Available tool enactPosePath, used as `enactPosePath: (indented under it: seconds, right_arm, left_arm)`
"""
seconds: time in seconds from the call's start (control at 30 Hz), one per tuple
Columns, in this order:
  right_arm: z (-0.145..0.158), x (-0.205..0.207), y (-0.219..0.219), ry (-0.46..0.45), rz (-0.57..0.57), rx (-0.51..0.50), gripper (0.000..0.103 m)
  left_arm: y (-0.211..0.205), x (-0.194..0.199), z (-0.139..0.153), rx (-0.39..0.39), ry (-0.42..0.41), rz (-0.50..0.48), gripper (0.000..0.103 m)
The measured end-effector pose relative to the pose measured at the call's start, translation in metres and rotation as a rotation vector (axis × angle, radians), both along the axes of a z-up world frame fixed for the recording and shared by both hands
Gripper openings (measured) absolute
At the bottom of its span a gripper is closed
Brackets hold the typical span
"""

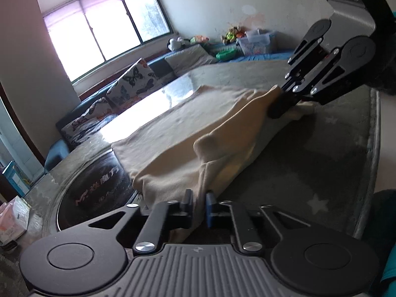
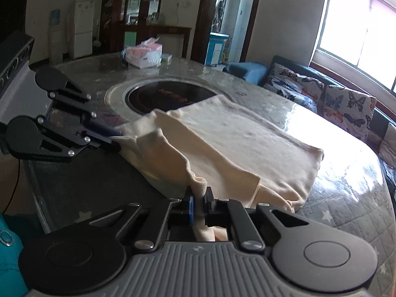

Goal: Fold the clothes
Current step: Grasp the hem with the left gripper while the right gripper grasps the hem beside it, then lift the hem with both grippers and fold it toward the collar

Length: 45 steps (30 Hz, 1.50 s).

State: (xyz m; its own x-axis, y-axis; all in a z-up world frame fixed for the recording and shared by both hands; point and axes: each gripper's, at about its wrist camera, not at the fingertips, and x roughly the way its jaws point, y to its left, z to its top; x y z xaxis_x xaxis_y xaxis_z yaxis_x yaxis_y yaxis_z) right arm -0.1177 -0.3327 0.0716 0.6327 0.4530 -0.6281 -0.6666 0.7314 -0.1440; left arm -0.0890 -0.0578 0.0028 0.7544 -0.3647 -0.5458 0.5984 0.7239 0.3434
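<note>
Grey quilted cloth with pale stars covers the near edge of the table, soft and matte; farther out the top turns to glossy, marble-patterned stone that throws back the window light.

One garment lies on it — a cream, fleecy piece, spread flat across the middle of the table, with its near edge lifted into soft folds. The left claw has its two fingers closed tight on a bunched corner of that edge; one pad is blue, the other black. The right claw is closed the same way on another corner of the near edge, with a ridge of fabric standing up between its fingers. In the left wrist view the right claw appears at upper right, its tips buried in the cloth.

Beyond the garment a round black glass hob sits sunk into the table inside a pale ring, with red lettering on it; the far hem of the garment overlaps its rim. Past that stands one pink and white tissue box.

Along the wall runs a dark sofa — two square cushions printed with butterflies lean on it under a three-pane window.
</note>
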Motion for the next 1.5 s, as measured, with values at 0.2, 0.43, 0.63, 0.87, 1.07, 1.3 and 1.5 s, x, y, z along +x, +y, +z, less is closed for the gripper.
enactPosePath:
  seconds: [0.2, 0.43, 0.63, 0.87, 1.07, 1.3, 1.5]
  right_arm:
    - [0.016, -0.014, -0.009, -0.046, -0.006, 0.031, 0.006]
    - [0.044, -0.047, -0.022, -0.073, 0.025, 0.049, 0.005]
    - [0.067, -0.069, -0.03, -0.065, 0.047, 0.073, 0.005]
    - [0.076, -0.028, -0.031, -0.058, -0.01, 0.11, 0.005]
    - [0.079, 0.035, -0.031, -0.043, -0.059, 0.118, 0.005]
    - [0.057, 0.119, -0.024, -0.002, -0.128, 0.093, 0.005]
    - [0.007, 0.166, -0.018, 0.066, -0.211, 0.074, 0.007]
  left_arm:
    - [-0.001, -0.015, 0.013, -0.037, -0.022, -0.023, 0.005]
    - [0.007, -0.051, 0.04, -0.102, -0.011, -0.072, 0.004]
    - [0.011, -0.057, 0.053, -0.119, -0.015, -0.067, 0.005]
    - [0.004, -0.006, 0.064, -0.129, -0.061, -0.014, 0.005]
    - [-0.008, 0.06, 0.065, -0.105, -0.081, 0.025, 0.004]
    - [-0.024, 0.136, 0.031, -0.06, -0.018, 0.115, 0.005]
    - [-0.029, 0.166, -0.007, -0.03, 0.039, 0.203, 0.009]
